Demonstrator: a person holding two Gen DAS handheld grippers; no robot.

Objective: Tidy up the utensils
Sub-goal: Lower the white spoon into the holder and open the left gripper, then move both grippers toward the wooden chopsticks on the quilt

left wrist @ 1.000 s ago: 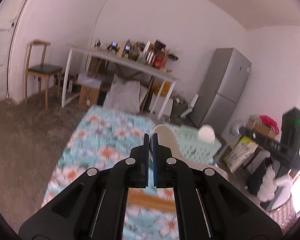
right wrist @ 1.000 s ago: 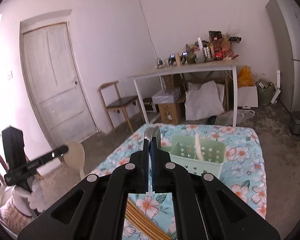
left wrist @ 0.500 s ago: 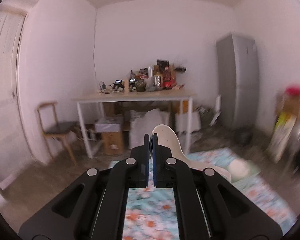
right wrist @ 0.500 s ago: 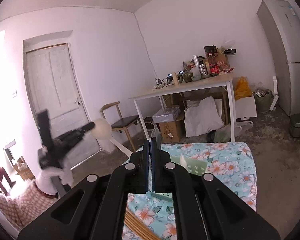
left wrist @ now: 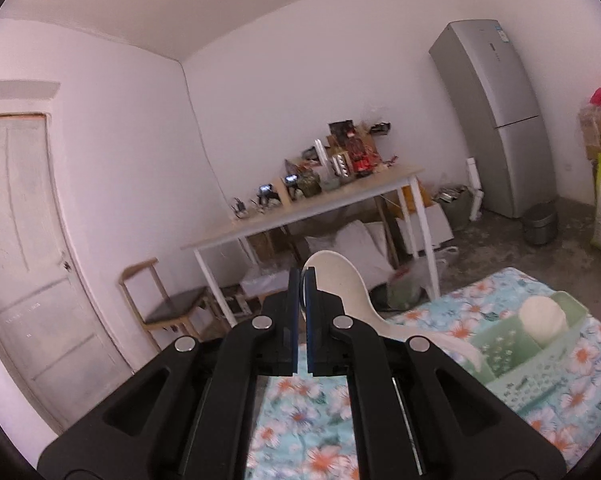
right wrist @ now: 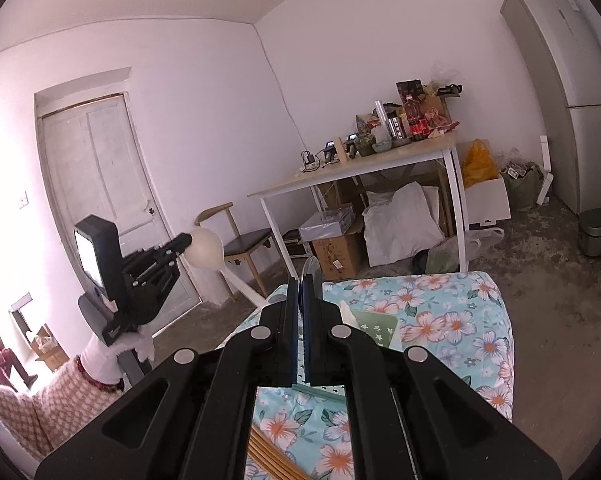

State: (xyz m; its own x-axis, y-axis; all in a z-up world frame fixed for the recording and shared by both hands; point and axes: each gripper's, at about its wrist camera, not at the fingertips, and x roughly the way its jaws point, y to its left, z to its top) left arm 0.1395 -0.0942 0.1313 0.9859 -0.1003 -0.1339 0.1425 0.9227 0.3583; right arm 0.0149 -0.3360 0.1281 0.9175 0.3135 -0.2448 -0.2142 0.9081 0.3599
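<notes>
A white panelled door (left wrist: 24,264) fills the far left of the room, and just right of it a wooden chair (left wrist: 168,308) with a dark seat stands on the bare grey floor (right wrist: 548,320). Next comes a long side table (left wrist: 300,208) on white legs, its top crowded with bottles and small gadgets, with cardboard boxes and white sacks (right wrist: 400,220) packed underneath. Further right a tall silver fridge (left wrist: 496,112) stands against the white wall, a small grey bin (left wrist: 540,224) at its foot. In the foreground lies the work surface, covered by a turquoise floral cloth (right wrist: 452,328). On it sits a pale green slotted basket (left wrist: 540,360) with a white spoon's bowl (left wrist: 542,320) rising from it. A bundle of wooden chopsticks (right wrist: 268,456) lies on the cloth at the near edge of the right wrist view. The left gripper (left wrist: 300,300), raised above the cloth, has its jaws pinched narrow on a white plastic spoon (left wrist: 340,288), whose bowl sticks up past the fingertips. The right gripper (right wrist: 300,304) is likewise clamped narrow on a thin metal utensil (right wrist: 310,266), only its rounded silver tip showing above the pads.
</notes>
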